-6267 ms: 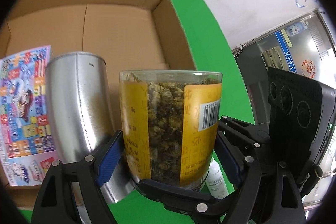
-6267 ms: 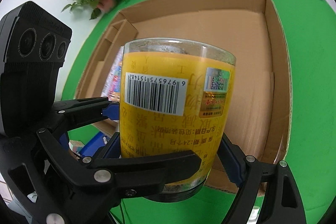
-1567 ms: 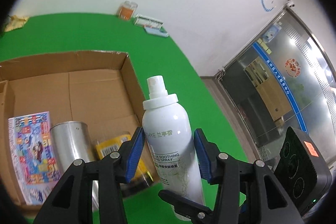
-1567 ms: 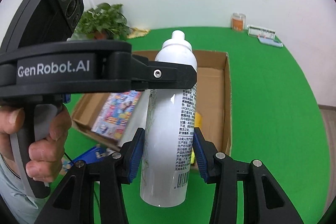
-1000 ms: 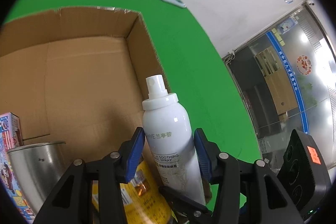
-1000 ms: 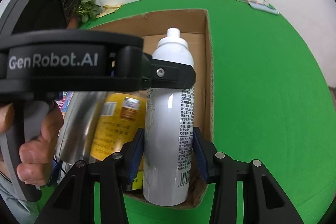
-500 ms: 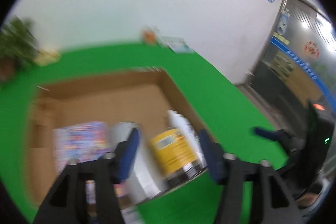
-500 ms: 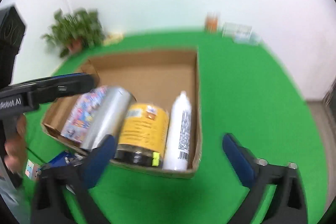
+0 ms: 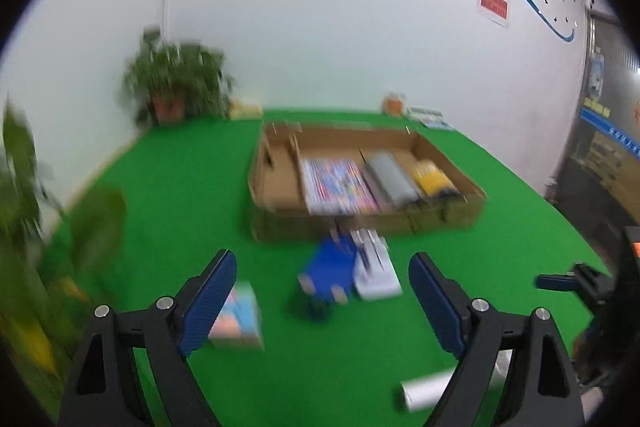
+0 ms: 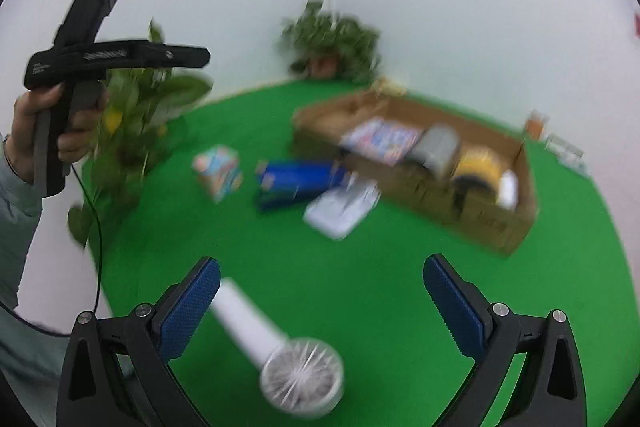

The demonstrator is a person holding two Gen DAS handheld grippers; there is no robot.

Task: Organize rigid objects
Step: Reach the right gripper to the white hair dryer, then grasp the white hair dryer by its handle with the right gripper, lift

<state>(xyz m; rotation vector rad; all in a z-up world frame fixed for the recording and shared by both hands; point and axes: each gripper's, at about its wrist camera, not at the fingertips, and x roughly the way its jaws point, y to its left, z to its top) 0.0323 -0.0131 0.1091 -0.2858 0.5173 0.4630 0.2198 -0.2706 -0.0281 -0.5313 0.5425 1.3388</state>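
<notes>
A cardboard box lies on the green table. In it lie a colourful flat pack, a silver can, a yellow jar and a white spray bottle. My left gripper is open and empty, well back from the box. My right gripper is open and empty above a white hand-held fan. In front of the box lie a blue pack, a white flat pack and a small colourful box.
Potted plants stand at the table's far left and near left. An orange jar and small items sit at the far edge by the wall. The left gripper held in a hand shows in the right wrist view.
Both grippers let go of the white spray bottle in the box, opened wide and pulled far back from the box. The views are blurred by motion.
</notes>
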